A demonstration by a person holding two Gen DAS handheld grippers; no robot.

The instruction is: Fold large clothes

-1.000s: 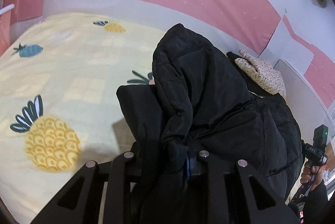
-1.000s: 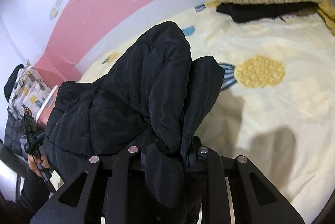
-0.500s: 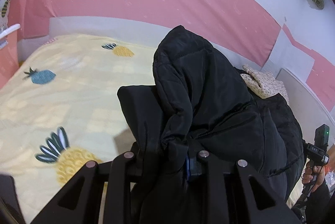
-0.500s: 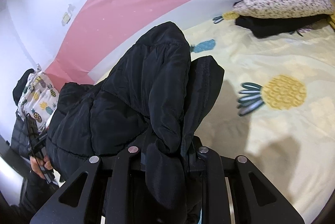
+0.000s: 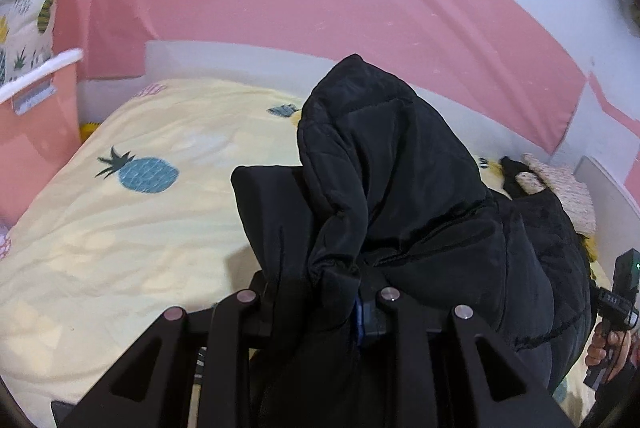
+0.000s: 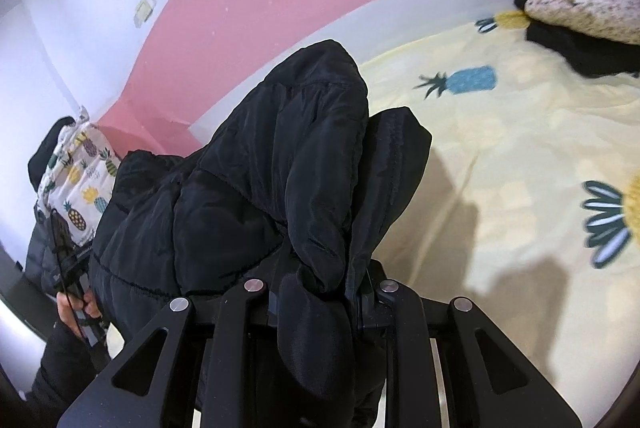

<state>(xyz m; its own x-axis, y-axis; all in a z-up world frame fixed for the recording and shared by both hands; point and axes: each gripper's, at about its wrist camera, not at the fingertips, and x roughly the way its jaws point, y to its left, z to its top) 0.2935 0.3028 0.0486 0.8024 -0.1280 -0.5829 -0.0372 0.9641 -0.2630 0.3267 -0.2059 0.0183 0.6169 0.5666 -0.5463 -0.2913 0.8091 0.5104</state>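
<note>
both grippers are carrying a black padded jacket over the bed.

in the left wrist view, the left gripper (image 5: 320, 308) is pinching a bunched edge of the black padded jacket (image 5: 400, 180), its fingers nearly closed on the cloth, the bulk hanging above the pineapple sheet (image 5: 120, 248); the person's right hand (image 5: 608, 344) is showing at the far right. in the right wrist view, the right gripper (image 6: 320, 292) is clamping another fold of the jacket (image 6: 248, 188), fingers drawn narrow around it, with a folded pile (image 6: 580, 16) lying well apart by the wall. to do this well, i'd say they should be keeping both grips level and taut, then lowering the jacket flat onto open sheet.
</note>
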